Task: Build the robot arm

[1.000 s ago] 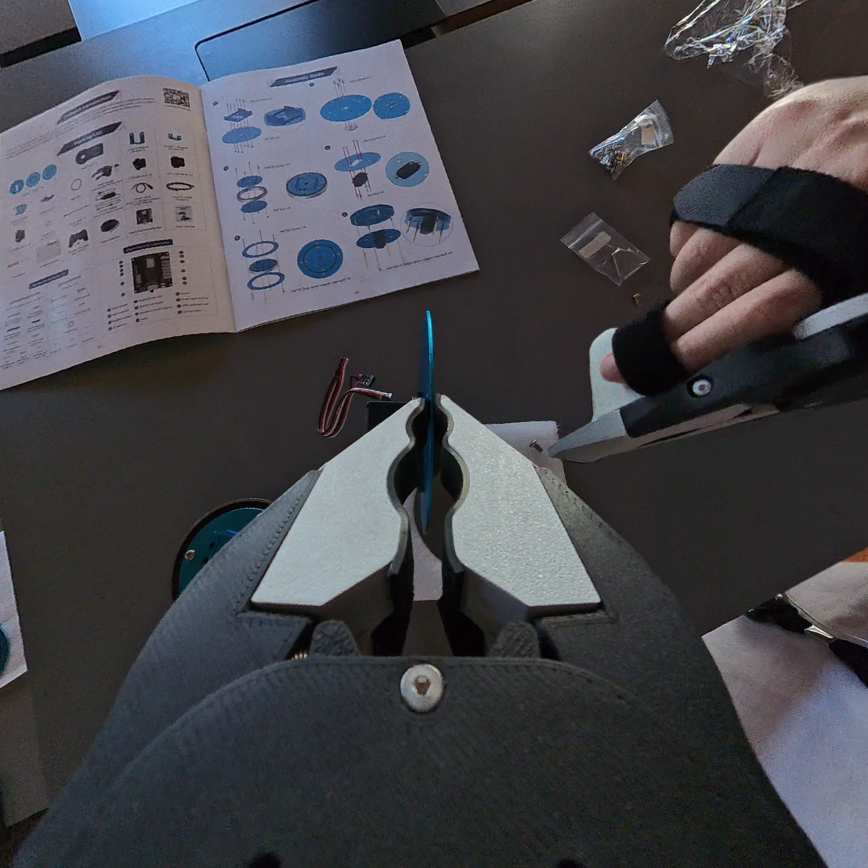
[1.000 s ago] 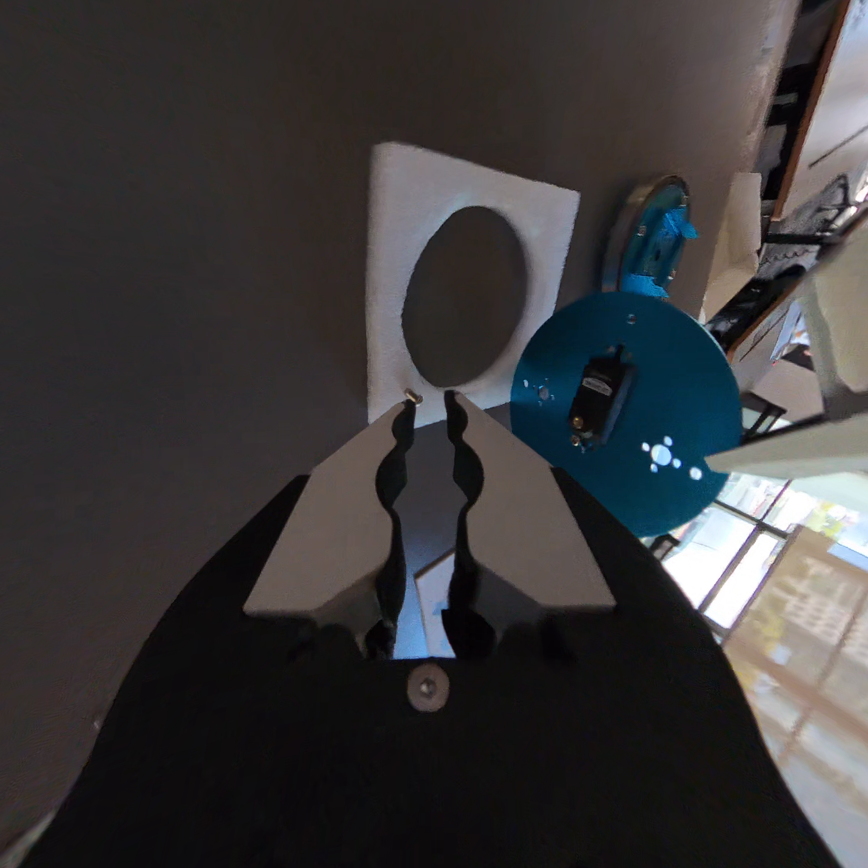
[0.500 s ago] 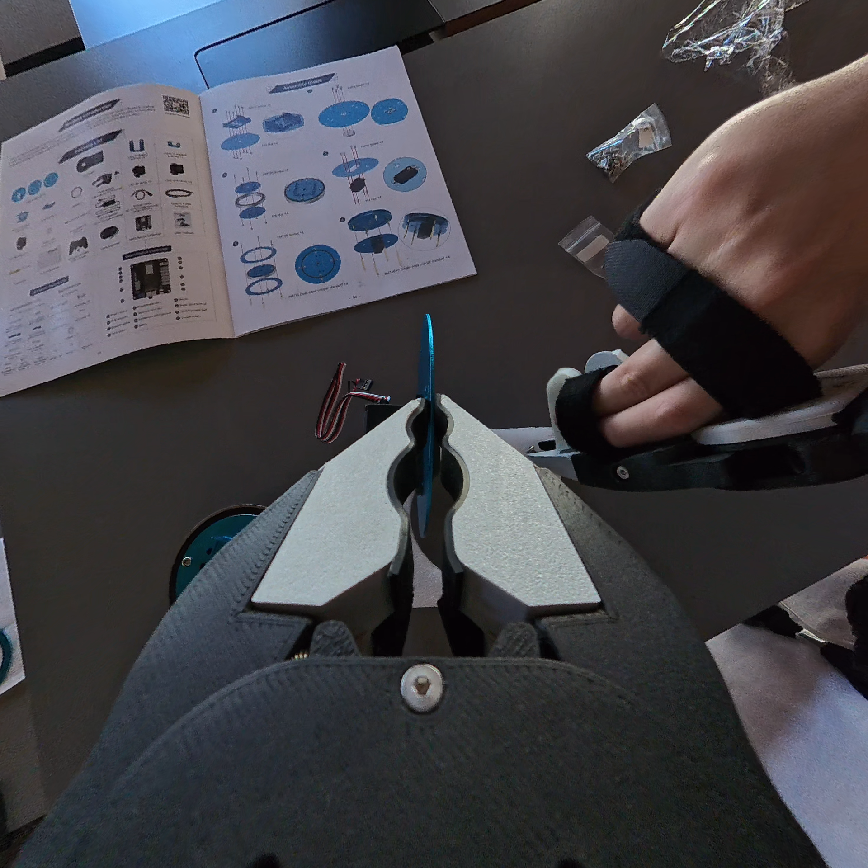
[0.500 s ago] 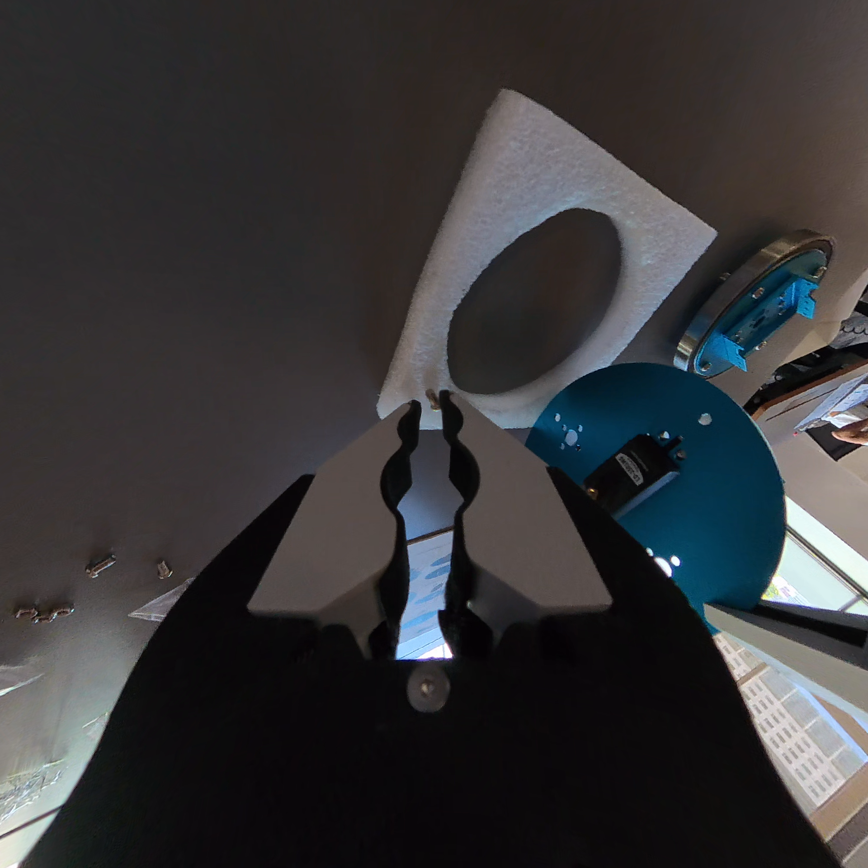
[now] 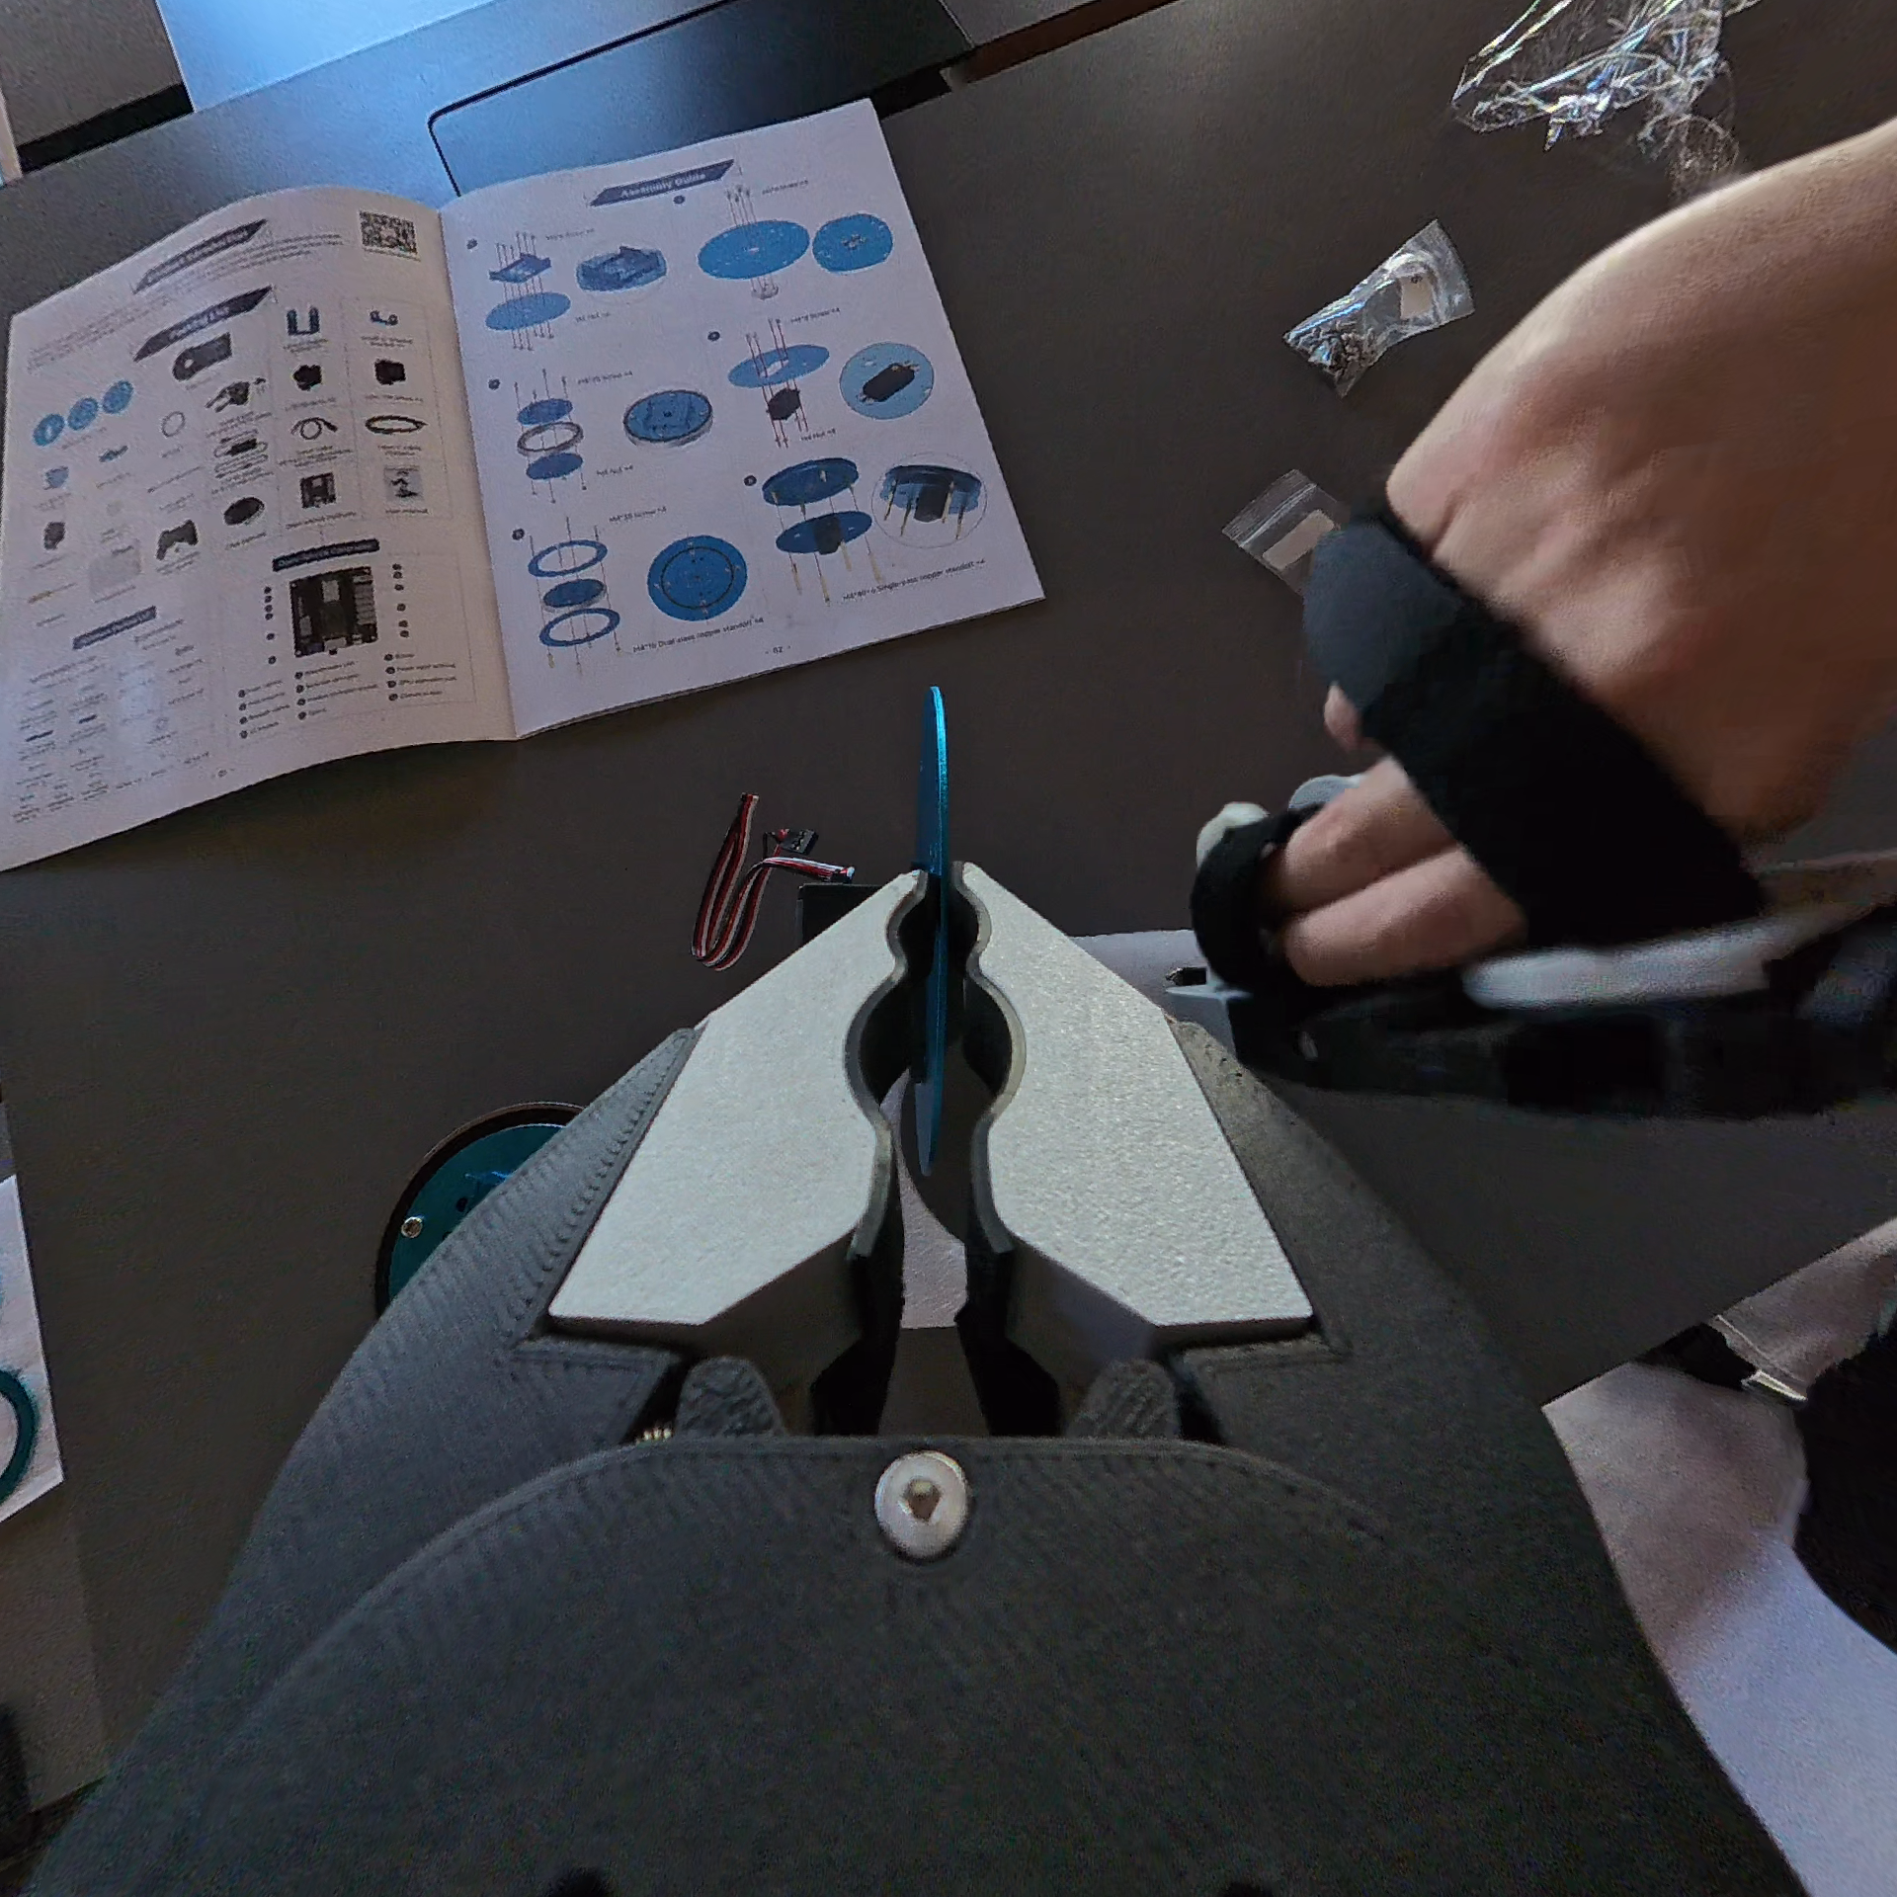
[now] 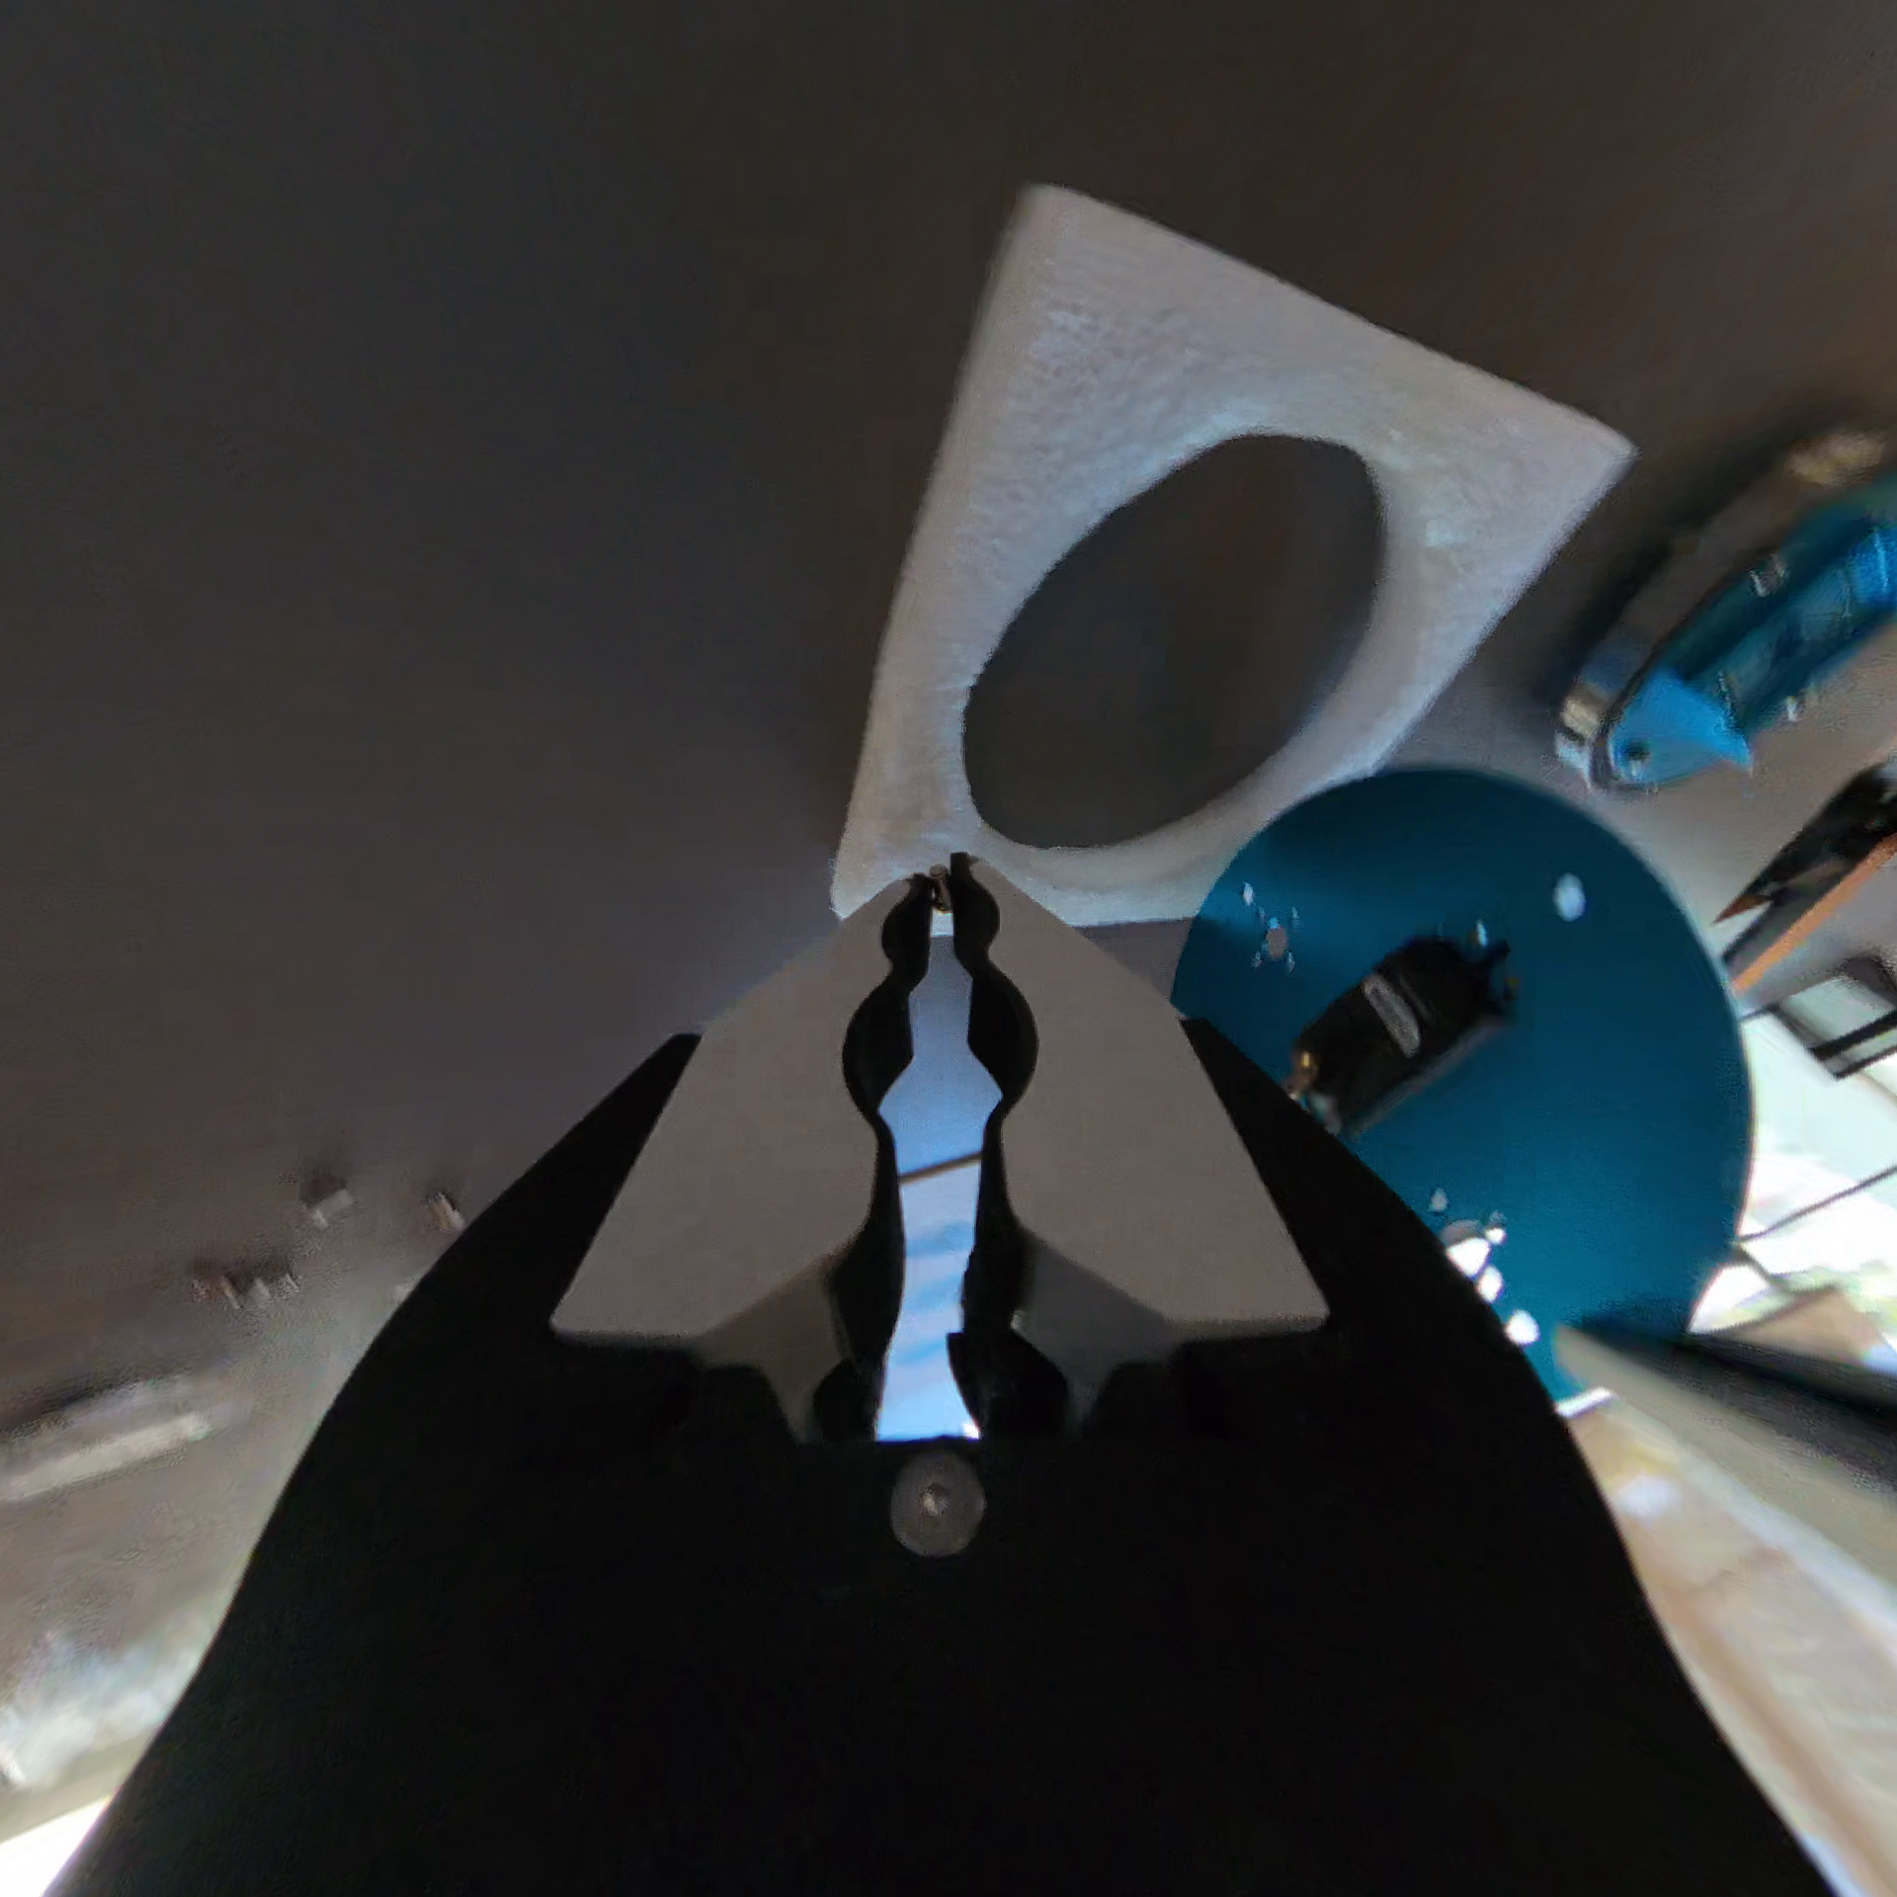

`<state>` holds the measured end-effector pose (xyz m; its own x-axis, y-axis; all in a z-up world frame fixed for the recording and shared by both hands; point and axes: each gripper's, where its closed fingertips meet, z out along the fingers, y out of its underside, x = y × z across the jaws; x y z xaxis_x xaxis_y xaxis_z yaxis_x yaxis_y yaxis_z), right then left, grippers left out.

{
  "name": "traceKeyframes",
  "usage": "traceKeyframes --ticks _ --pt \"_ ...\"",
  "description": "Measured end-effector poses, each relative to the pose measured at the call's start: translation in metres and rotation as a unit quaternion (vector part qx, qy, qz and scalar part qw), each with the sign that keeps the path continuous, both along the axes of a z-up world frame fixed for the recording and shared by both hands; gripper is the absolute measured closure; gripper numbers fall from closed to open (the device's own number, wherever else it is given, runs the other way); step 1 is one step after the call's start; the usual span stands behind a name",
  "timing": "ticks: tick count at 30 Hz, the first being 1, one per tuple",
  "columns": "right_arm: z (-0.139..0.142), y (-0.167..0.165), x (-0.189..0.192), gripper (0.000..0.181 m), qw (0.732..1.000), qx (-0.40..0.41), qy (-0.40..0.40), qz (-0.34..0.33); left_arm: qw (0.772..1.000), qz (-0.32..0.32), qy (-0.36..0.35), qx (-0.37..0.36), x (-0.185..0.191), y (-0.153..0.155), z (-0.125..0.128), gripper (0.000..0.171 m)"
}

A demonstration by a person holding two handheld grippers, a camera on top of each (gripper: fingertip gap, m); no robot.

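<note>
Left gripper (image 5: 936, 873) has its fingers pressed together on a thin blue disc (image 5: 932, 821), held on edge and upright, so the left wrist view sees only its rim sticking up past the fingertips. In the right wrist view the same disc shows face-on, with a black servo (image 6: 1381, 1032) mounted through it and small holes around it. The servo's red, white and black wires (image 5: 734, 893) hang just left of the left fingertips, above the dark table (image 5: 308, 975).

Right gripper (image 6: 944, 885) has its fingers nearly closed, tips pinching a tiny metal screw (image 6: 937, 879) (very small, hard to make out). The tips sit right at the near corner of a white foam square (image 6: 1129, 411) with a round hole cut in it, lying flat on the table. In the left wrist view a person's hand (image 5: 1642, 575) with black straps works that gripper, just right of the disc.

An open instruction booklet (image 5: 493, 462) lies far side of the table. Small clear bags of hardware (image 5: 1381, 308) and crumpled clear plastic (image 5: 1601, 72) lie upper right. A round blue part with a metal ring (image 6: 1745, 626) lies beyond the foam, apart from it. A few loose screws (image 6: 328, 1211) sit on the table left of the right gripper, blurred.
</note>
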<state>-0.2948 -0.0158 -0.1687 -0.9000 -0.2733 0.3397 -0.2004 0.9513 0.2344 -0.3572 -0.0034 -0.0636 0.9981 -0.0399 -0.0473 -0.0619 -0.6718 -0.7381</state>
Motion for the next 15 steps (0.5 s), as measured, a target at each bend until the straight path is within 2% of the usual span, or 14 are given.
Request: traceKeyframes --ticks 2,3,4,5,7,8,9,12,13,15 --pt "0.009 -0.006 -0.001 0.178 0.988 -0.129 0.004 -0.082 1.000 0.000 -0.002 0.002 0.000 0.000 0.000 0.171" --pt "0.016 -0.009 -0.007 0.179 0.968 -0.213 0.018 -0.133 1.000 0.000 -0.003 0.004 0.000 0.000 0.000 0.171" --pt "0.021 -0.011 -0.009 0.179 0.932 -0.307 0.017 -0.191 1.000 0.000 -0.005 0.006 0.000 0.000 0.000 0.171" --pt "0.025 -0.014 -0.008 0.179 0.884 -0.400 -0.003 -0.243 1.000 0.000 -0.007 0.009 0.000 0.000 0.000 0.171" --pt "0.030 -0.011 -0.013 0.179 0.769 -0.549 -0.007 -0.329 1.000 -0.002 -0.011 0.013 0.001 0.000 0.000 0.171" --pt "0.029 -0.012 -0.011 0.179 0.719 -0.595 -0.026 -0.358 1.000 -0.003 -0.011 0.014 0.001 -0.001 0.000 0.171" --pt "0.023 -0.011 -0.010 0.179 0.681 -0.616 -0.040 -0.393 1.000 -0.004 -0.012 0.014 0.001 -0.001 0.000 0.171" --pt "0.016 -0.018 -0.004 0.179 0.612 -0.653 -0.073 -0.440 1.000 -0.006 -0.011 0.013 0.001 -0.001 0.000 0.171" --pt "0.014 -0.019 -0.002 0.179 0.600 -0.654 -0.082 -0.454 1.000 -0.006 -0.010 0.012 0.001 -0.001 0.000 0.171" --pt "0.012 -0.020 -0.002 0.179 0.603 -0.650 -0.074 -0.457 1.000 -0.009 -0.011 0.012 0.001 -0.001 0.000 0.171"
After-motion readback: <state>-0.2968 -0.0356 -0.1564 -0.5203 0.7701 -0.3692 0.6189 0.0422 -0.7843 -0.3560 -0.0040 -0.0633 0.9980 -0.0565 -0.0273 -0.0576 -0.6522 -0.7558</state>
